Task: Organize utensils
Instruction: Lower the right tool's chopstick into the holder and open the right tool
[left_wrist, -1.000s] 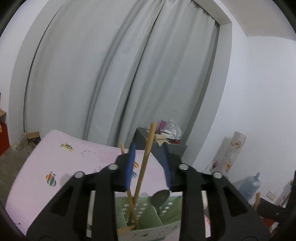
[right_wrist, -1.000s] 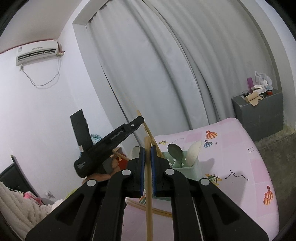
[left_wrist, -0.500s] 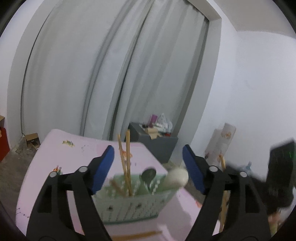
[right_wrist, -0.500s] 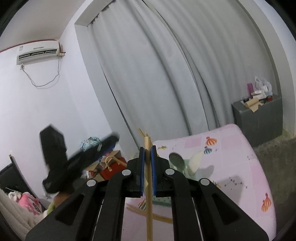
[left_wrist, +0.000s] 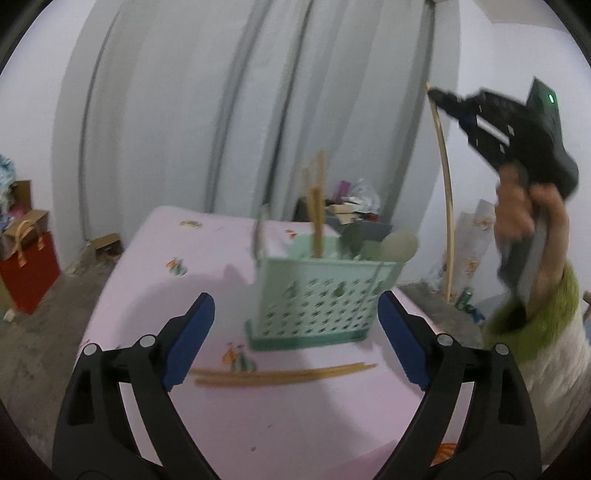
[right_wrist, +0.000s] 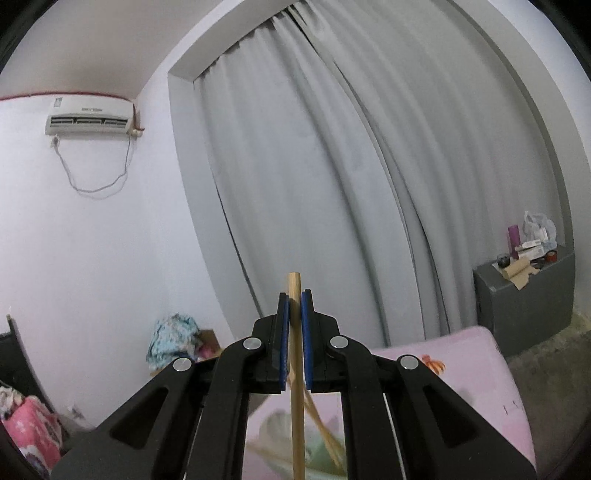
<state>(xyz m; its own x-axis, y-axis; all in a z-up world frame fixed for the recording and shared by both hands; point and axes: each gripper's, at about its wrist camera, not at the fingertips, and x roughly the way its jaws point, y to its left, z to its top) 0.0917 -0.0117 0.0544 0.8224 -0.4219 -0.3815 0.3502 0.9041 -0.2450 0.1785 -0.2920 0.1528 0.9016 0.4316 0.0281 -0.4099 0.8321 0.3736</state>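
The left gripper (left_wrist: 295, 339) stood with its jaws wide apart, having just been opening, and nothing lay between them; it faced the green caddy (left_wrist: 319, 299) on the pink tabletop (left_wrist: 155, 280), presumably freed for the next pickup. Three loose chopsticks (left_wrist: 280, 374) lay flat on the tabletop just in front of the caddy, side by side, not yet sorted. Inside the caddy, upright chopsticks (left_wrist: 317, 206) occupied one compartment and what appeared to be spoons (left_wrist: 399, 245) another, though blur prevented a firm count. The right gripper (right_wrist: 294, 325) was clenched on a single chopstick (right_wrist: 295, 387), held near its top so that the shaft hung roughly vertical, an orientation judged suited to lowering it tip-first into the caddy. In the left wrist view that gripper was raised high, to the right of the caddy, gripped by a hand (left_wrist: 517, 218). The task was judged partly complete.
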